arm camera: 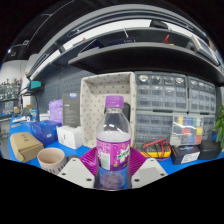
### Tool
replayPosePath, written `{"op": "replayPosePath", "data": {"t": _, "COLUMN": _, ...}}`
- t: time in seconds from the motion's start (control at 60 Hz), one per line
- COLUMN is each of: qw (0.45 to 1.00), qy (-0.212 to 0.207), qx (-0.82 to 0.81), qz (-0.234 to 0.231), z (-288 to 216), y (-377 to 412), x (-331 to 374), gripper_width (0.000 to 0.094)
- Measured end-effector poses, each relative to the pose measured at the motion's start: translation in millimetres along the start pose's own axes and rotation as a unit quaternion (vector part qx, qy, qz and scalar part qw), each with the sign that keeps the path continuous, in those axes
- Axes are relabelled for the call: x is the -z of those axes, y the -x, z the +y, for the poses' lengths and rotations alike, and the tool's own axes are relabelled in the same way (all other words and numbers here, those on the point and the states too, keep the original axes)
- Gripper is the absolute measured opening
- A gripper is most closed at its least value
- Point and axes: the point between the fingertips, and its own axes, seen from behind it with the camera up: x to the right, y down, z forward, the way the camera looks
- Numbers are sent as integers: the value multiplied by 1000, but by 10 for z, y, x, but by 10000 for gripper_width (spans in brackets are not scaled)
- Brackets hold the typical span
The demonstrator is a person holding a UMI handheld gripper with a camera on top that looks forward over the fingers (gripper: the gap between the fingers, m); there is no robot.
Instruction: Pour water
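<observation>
My tool [113,172] grips the water bottle [113,148] lower centre; cap's on; cup [50,160] lower left; rushed tilt risks slipping, spilling.

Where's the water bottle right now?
In the gripper view, the water bottle stands upright between the fingers of the hand-held gripper, which press on its sides; the paper cup sits to its left.
</observation>
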Motion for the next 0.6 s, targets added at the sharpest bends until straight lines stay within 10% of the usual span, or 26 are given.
{"op": "replayPosePath", "data": {"t": 0.333, "qw": 1000, "qy": -4, "qx": 11, "qz": 5, "z": -11, "y": 23, "x": 14, "gripper_width": 502}}
{"op": "replayPosePath", "data": {"t": 0.467, "qw": 1000, "qy": 25, "qx": 6, "qz": 14, "z": 83, "y": -20, "x": 105, "gripper_width": 839}}
{"op": "replayPosePath", "data": {"t": 0.6, "qw": 1000, "qy": 17, "qx": 2, "qz": 14, "z": 43, "y": 4, "x": 394, "gripper_width": 870}}
